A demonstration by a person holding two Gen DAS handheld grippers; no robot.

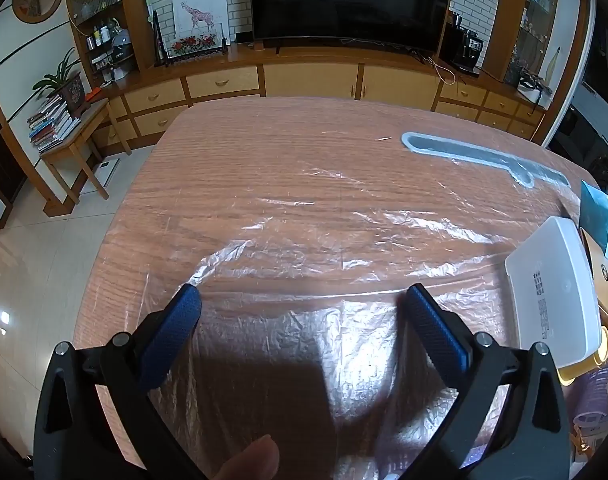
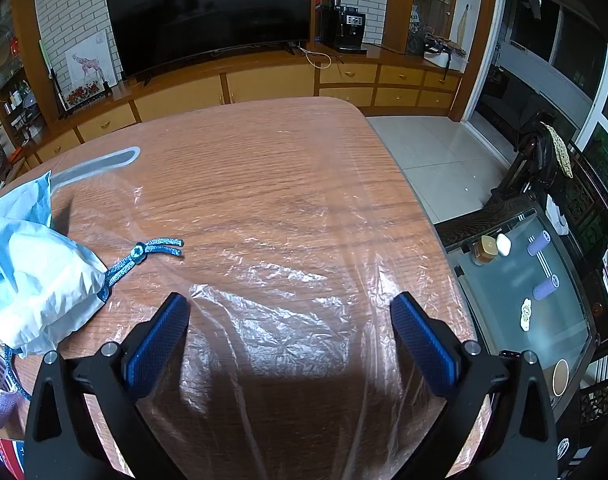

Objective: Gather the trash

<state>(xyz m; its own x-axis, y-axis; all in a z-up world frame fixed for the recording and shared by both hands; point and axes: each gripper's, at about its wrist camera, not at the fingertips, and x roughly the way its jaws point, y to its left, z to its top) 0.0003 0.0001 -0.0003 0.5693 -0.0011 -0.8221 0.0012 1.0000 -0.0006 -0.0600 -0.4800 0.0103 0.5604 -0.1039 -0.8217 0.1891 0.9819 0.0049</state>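
While both grippers hung tilted down over it, the wooden table (image 1: 264,168) filled most of each view, its grain running crosswise and its near part covered by a clear plastic bag (image 1: 304,216) that lay flat and crinkled on the top. That thin film, the likeliest trash in sight, stretched from the near edge well toward the middle of the table and passed beneath both sets of tongs. Behind the table stood a long wooden cabinet (image 1: 312,76) with a dark television (image 1: 350,0) on it.

At the table's side lay a pale blue cloth pouch (image 2: 36,276), crumpled, with a blue braided drawstring (image 2: 144,256) trailing from it onto the plastic. Next to it in the left wrist view sat a white rectangular box (image 1: 556,288) with printed text on its lid, resting on a tan item I could not identify. Farther back lay a flat, grey-blue, paddle-shaped object (image 1: 484,160).

The left gripper (image 1: 304,300) was spread wide, its blue pads (image 1: 172,332) well apart above the film and pinching nothing. The right gripper (image 2: 290,312) was likewise spread wide over the plastic with nothing between its pads. A fingertip (image 1: 250,460) showed at the bottom edge of the left wrist view.
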